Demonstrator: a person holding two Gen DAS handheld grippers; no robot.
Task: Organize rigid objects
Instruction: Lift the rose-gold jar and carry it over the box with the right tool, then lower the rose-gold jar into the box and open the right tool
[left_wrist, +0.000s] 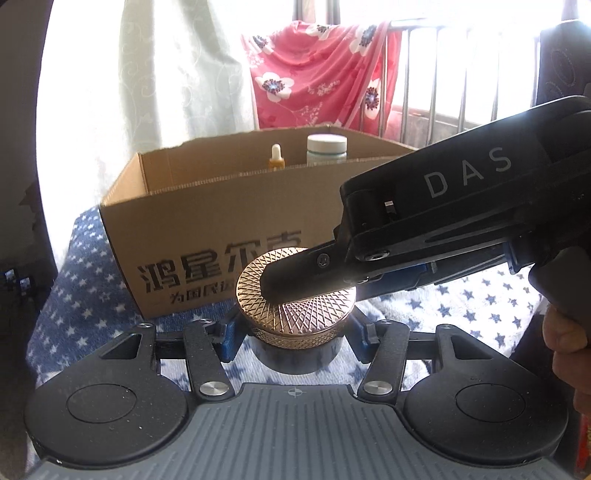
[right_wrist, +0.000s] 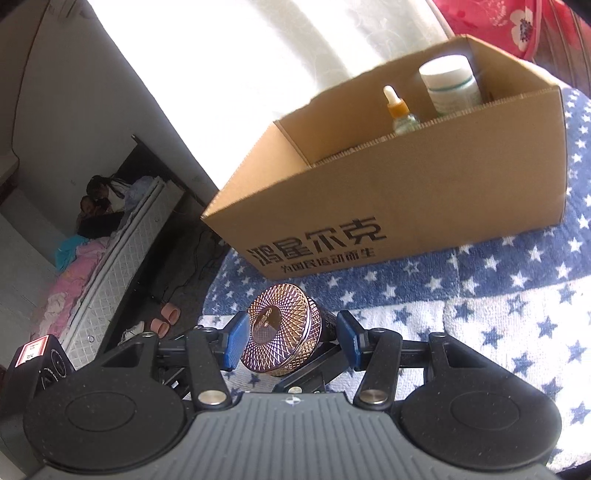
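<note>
Left wrist view: star-print blanket (left_wrist: 92, 266), sunlit curtain (left_wrist: 155, 74) behind.

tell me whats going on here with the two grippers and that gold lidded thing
A person holds a gripper in each hand, and both are on one dark jar with a gold patterned lid. The left gripper clamps the jar body from both sides. The right gripper closes its blue fingers around the lid. Behind them, on a star-print blanket, an open cardboard box already holds a dropper bottle and a white-capped bottle.
</note>
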